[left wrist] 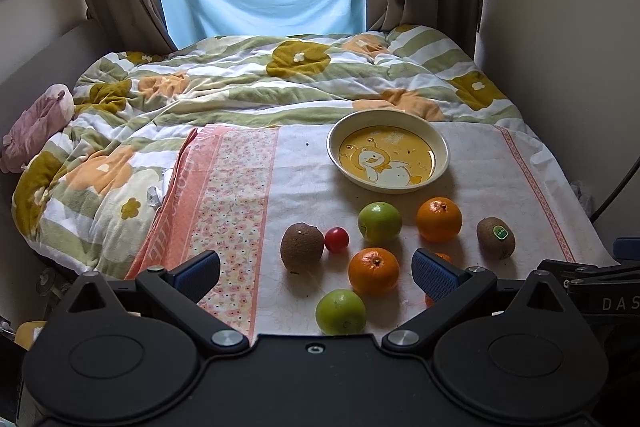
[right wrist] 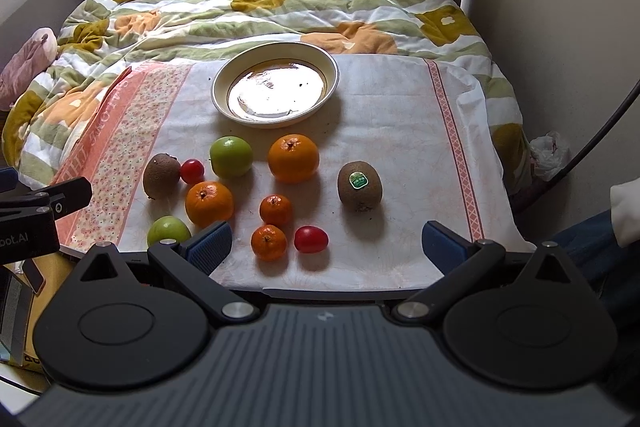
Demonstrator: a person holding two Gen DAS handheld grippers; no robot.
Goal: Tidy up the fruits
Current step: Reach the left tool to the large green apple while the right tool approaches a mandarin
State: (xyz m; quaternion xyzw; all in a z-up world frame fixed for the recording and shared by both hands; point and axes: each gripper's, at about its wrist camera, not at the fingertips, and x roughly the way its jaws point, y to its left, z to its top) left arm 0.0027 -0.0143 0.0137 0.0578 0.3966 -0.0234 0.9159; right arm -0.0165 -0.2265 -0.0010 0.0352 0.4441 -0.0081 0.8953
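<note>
Spreading wide, both grippers' ribbed blue jaws hover over round glossy fruits (right wrist: 293,158) and fuzzy kiwis (right wrist: 359,185).

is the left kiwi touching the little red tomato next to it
Cannot tell. In both wrist views the kiwi and tomato meet edge to edge, with no visible gap and no plain contact.

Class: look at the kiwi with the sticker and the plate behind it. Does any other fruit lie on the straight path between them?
Nothing visible does. The stickered kiwi sits apart on the right, and bare cloth runs from it to the plate. The large orange lies left of that path.
</note>
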